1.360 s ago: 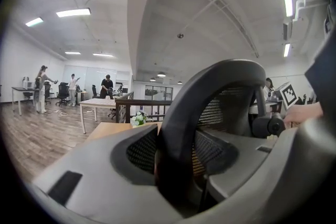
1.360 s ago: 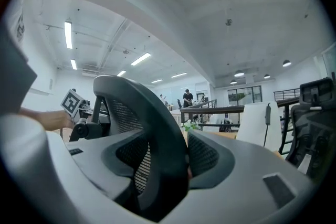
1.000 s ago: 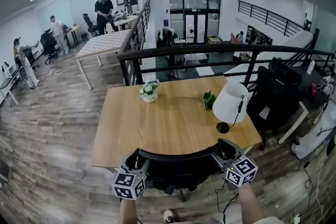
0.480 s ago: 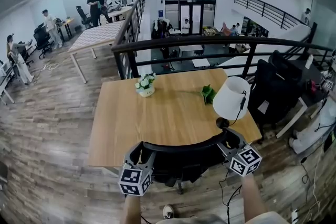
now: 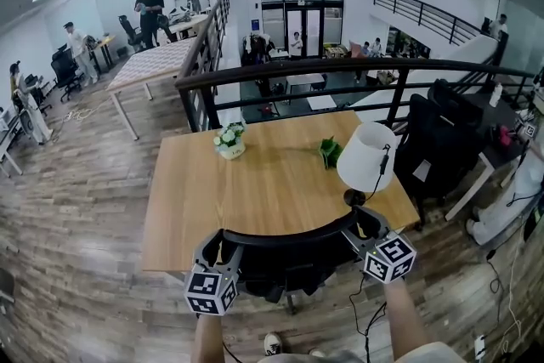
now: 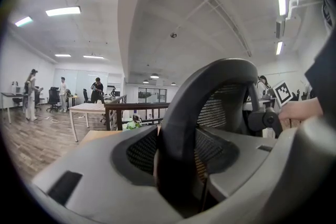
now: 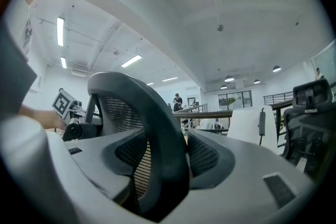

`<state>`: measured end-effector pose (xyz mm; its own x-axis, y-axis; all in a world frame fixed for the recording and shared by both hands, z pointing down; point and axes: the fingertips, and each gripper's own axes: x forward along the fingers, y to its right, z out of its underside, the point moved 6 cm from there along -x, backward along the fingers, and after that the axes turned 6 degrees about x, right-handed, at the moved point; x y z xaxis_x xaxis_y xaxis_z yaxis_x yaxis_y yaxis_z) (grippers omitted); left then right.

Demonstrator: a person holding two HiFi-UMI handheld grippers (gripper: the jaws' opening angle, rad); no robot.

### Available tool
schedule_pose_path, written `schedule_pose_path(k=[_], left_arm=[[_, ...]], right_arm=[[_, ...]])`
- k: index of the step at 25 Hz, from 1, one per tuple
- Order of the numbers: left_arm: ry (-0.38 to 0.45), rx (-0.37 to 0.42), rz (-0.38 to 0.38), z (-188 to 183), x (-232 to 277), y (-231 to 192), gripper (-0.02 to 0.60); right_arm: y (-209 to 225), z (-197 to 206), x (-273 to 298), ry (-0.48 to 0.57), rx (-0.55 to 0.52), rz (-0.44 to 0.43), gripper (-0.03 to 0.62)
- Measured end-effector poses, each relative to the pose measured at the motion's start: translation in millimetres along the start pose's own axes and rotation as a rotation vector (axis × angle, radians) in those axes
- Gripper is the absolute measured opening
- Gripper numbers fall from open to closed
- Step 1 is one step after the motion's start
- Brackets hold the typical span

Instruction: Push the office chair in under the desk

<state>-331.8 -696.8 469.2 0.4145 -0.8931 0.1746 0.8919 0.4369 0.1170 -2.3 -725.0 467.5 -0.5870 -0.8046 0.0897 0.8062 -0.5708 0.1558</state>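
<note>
The black mesh office chair [image 5: 280,236] stands at the near edge of the wooden desk [image 5: 255,187], its seat hidden under the top. My left gripper [image 5: 219,249] is shut on the left end of the backrest rim [image 6: 194,107]. My right gripper [image 5: 361,227] is shut on the right end. In the left gripper view the dark rim fills the gap of the left gripper [image 6: 176,176]. The right gripper view shows the same rim [image 7: 152,113] wedged in the right gripper [image 7: 163,181], whose jaws have just been opening slightly.
On the desk stand a white lamp [image 5: 365,159], a small flower pot [image 5: 228,142] and a green object [image 5: 329,152]. A black railing [image 5: 297,72] runs behind the desk. Another black chair [image 5: 429,140] sits at the right. People stand far off at the left.
Both grippers and the chair back have shifted a little towards the desk, then stayed put. The camera's view has drifted slightly.
</note>
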Motion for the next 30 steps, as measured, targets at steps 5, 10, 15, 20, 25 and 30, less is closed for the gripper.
schedule_pose_path(k=[5, 10, 15, 20, 25, 30], left_arm=[[-0.029, 0.035, -0.029, -1.2, -18.1, 8.1, 0.249], [-0.033, 0.053, -0.055, -4.3, -48.3, 26.0, 0.249], [0.000, 0.044, -0.035, -17.4, -76.6, 54.9, 0.245], [0.031, 0.066, 0.045, -35.5, -101.8, 99.0, 0.180], [0.052, 0.100, 0.070, -48.1, -120.9, 138.2, 0.048], [0.049, 0.134, 0.097, -57.3, -131.1, 162.3, 0.009]], right_arm=[[-6.5, -4.8, -20.5, -0.037, -0.001, 0.061, 0.245], [-12.8, -12.7, -56.1, -0.037, 0.017, 0.091, 0.245], [-35.7, -15.8, -90.2, -0.081, 0.004, 0.080, 0.220], [-60.3, -27.8, -132.5, -0.079, -0.027, 0.073, 0.138], [-71.0, -33.8, -174.5, -0.069, -0.049, 0.079, 0.020], [-81.2, -37.6, -197.0, -0.075, -0.088, 0.076, 0.018]])
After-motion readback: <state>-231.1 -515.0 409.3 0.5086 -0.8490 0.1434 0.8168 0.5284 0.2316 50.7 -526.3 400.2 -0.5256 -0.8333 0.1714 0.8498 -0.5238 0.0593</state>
